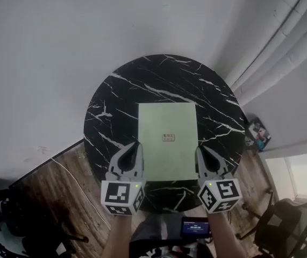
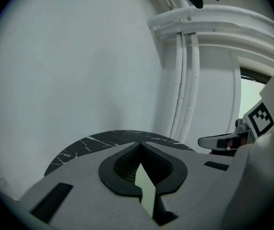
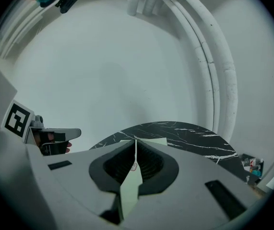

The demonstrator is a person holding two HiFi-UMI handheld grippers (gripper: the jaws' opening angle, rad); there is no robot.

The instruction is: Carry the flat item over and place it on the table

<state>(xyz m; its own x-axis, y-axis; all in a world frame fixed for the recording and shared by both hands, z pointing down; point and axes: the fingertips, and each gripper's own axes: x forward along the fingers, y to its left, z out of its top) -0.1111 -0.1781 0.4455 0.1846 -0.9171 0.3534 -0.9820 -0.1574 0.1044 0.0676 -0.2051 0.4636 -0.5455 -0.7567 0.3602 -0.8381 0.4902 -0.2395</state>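
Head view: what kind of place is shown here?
Probably an indoor room, perhaps a home or a small office. A round black marble-patterned table stands on a wood-look floor beside a plain white wall, with white pipes running along it.

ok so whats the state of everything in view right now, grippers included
left gripper: shut on the flat item's near left edge
right gripper: shut on the flat item's near right edge
flat item: unfolded, held by both grippers over the table; can't tell whether it touches the table
table: standing, partly covered from above by the flat item
small screen: lit, at the person's waist
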